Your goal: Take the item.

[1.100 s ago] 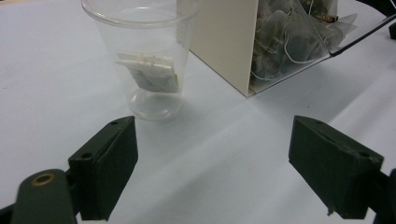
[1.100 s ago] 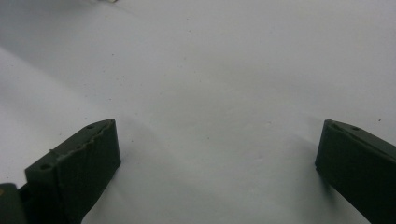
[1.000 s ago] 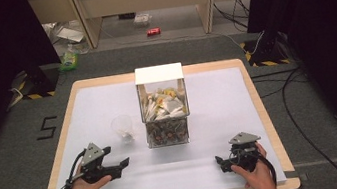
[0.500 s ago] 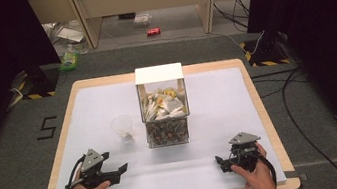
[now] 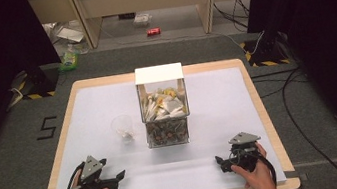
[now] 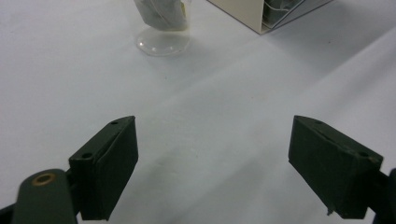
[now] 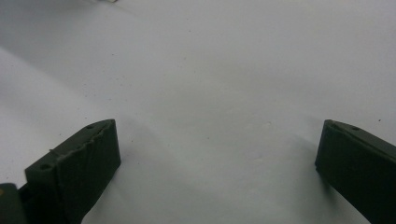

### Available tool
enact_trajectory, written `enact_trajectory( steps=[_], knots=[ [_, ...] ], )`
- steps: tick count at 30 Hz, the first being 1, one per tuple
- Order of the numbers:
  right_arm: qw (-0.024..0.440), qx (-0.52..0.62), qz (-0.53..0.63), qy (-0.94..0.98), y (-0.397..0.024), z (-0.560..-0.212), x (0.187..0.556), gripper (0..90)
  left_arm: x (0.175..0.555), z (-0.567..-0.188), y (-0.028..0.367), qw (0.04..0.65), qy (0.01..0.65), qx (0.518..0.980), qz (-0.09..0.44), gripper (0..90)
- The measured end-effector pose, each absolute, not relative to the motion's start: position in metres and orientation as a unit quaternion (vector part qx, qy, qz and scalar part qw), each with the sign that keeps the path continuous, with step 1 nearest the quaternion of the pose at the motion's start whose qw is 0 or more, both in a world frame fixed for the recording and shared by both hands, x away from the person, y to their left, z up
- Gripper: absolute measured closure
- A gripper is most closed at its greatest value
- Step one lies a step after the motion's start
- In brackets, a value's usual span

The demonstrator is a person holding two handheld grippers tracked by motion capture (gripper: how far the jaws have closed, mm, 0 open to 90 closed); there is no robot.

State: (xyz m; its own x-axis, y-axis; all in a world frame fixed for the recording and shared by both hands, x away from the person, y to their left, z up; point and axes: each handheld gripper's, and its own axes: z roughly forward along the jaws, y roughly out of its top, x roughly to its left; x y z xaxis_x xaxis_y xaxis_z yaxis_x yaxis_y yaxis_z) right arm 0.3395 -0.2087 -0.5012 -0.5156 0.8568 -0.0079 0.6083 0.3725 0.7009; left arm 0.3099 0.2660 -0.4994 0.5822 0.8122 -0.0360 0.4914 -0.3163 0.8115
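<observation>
A clear box (image 5: pixel 165 120) with a white top stands at the middle of the table, full of small sachets. Just left of it is a clear plastic cup (image 5: pixel 123 128) with a pale sachet inside; the left gripper view has the cup (image 6: pixel 163 25) far ahead, beside a corner of the box (image 6: pixel 250 11). My left gripper (image 5: pixel 118 177) lies low at the near left, jaws wide open (image 6: pixel 211 121) over bare white surface. At the near right my right gripper (image 5: pixel 220 162) is also open (image 7: pixel 218 123), with nothing between its jaws.
The white tabletop (image 5: pixel 207 98) has a wooden rim. Each gripper is held by a hand near the front edge. Beyond the table are grey floor, cables, a red can (image 5: pixel 153 31) and litter.
My left gripper has drawn back a little toward the near edge of the table. The right gripper has hardly moved. Both stay open.
</observation>
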Motion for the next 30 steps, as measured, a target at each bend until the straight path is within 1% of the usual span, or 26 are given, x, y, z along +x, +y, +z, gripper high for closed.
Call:
enact_trajectory(
  steps=[14, 30],
  knots=[
    [0.189, 0.455, 0.328, 0.806, -0.209, -0.501, 0.339, 0.5, 0.295, -0.512, 0.272, 0.399, 0.422, 0.790, 0.199, 15.1],
    [0.192, 0.450, 0.327, 0.808, -0.209, -0.501, 0.340, 0.6, 0.276, -0.523, 0.279, 0.431, 0.432, 0.759, 0.228, 15.0]
  ],
)
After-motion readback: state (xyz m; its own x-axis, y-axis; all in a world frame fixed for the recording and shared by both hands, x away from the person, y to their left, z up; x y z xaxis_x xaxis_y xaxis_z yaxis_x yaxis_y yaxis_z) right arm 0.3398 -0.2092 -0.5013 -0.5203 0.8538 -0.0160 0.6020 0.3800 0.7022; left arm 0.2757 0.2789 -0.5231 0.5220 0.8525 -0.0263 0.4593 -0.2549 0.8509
